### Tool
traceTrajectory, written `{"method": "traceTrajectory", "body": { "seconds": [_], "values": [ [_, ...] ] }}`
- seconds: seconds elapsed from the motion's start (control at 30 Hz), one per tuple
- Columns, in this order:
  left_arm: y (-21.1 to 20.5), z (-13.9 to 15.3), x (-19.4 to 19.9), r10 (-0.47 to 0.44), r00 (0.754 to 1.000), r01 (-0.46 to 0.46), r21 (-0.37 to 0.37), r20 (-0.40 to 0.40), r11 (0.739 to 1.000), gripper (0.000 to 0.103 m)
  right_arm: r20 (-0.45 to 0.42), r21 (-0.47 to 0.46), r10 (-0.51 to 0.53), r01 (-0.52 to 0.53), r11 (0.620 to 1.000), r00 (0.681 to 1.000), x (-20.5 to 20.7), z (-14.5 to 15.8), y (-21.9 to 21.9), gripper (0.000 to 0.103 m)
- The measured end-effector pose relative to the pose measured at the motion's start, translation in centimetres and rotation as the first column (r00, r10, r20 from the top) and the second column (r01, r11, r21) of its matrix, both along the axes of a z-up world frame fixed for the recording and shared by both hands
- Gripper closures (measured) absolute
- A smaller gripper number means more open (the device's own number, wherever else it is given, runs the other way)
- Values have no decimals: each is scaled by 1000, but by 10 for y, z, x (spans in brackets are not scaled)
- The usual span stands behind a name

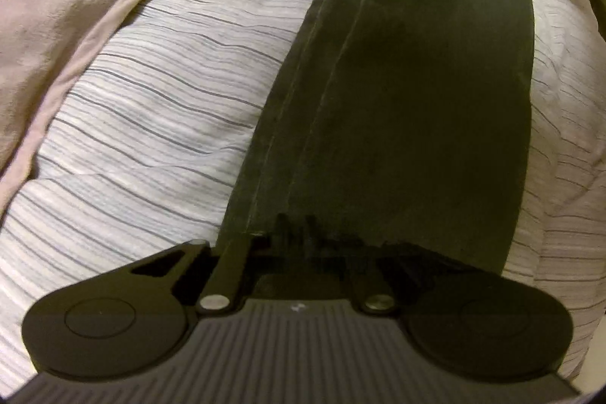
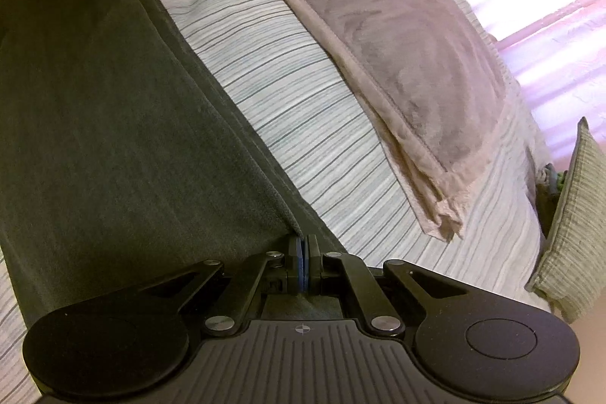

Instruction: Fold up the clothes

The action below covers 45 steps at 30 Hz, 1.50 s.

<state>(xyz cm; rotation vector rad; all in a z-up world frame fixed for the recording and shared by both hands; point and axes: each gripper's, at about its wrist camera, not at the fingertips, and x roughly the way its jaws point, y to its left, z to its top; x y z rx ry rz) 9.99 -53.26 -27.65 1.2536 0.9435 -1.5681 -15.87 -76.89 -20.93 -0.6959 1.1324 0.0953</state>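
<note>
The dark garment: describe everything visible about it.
The dark garment is dark green-grey, of soft, slightly fuzzy woven cloth, with pale stitched seams running along its length. It lies stretched flat in a long band across the striped bedcover, beside a folded pinkish blanket. The right gripper has its jaws shut on one edge; the left gripper pinches the other end.

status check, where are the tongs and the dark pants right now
Both tongs shut: right tongs pinching the edge of the dark pants, left tongs at their end. Pants stretched along striped bedspread. Folded pink blanket alongside, clear.
</note>
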Motion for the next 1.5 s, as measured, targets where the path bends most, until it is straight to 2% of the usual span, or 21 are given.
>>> {"method": "traceTrajectory", "body": {
  "seconds": [0.13,0.27,0.4,0.5,0.6,0.7,0.73,0.77,0.8,0.83,1.0,1.1,1.2,1.33,1.4,1.43,1.47,1.5],
  "values": [
    [11,34,-7,36,998,-33,-59,56,998,102,42,-11,-7,7,1000,999,4,13,0,103],
    [22,56,5,143,989,-139,-87,38,986,101,70,-1,-1,1,1000,998,28,10,-5,103],
    [13,36,16,192,979,-188,-62,67,980,101,24,10,5,-5,1000,1000,63,-27,-10,103],
    [3,12,19,205,974,-204,-15,94,979,101,-47,10,14,-13,1000,999,80,-58,-12,103],
    [-3,-8,13,179,973,-182,9,147,983,95,-61,-22,10,-11,1000,998,80,-68,-8,103],
    [3,-9,8,185,967,-186,-14,175,982,94,-20,1,-59,59,998,998,68,-53,-9,103],
    [7,-6,7,201,964,-200,-25,177,980,94,-12,13,-86,86,996,996,62,-48,-9,92],
    [12,-1,8,218,959,-215,-37,183,976,93,2,15,-119,119,993,993,54,-42,-8,54],
    [19,3,9,236,953,-231,-46,193,972,91,17,21,-152,151,988,988,46,-37,-8,34],
    [26,8,10,252,946,-247,-50,204,968,91,40,46,-182,180,983,983,37,-32,-6,24],
    [77,34,12,354,895,-347,-78,273,935,89,87,168,-328,311,936,941,-9,-9,13,24],
    [105,38,12,402,862,-394,-91,309,915,82,90,234,-399,370,899,913,-26,-4,35,24],
    [115,37,18,436,839,-419,-124,325,899,81,76,259,-430,398,880,900,-37,-5,54,24],
    [105,35,32,447,844,-415,-168,295,894,78,51,257,-428,402,879,902,-47,-14,74,24],
    [96,28,40,434,861,-412,-137,266,901,78,49,241,-430,407,881,902,-47,-19,81,24],
    [93,22,43,422,870,-408,-109,256,906,80,50,234,-433,411,881,900,-47,-20,84,24],
    [92,19,43,405,877,-396,-91,258,914,93,55,230,-439,416,880,897,-47,-19,86,24],
    [92,17,42,386,883,-379,-79,267,922,97,61,228,-446,422,877,893,-47,-18,88,24]
  ]
}}
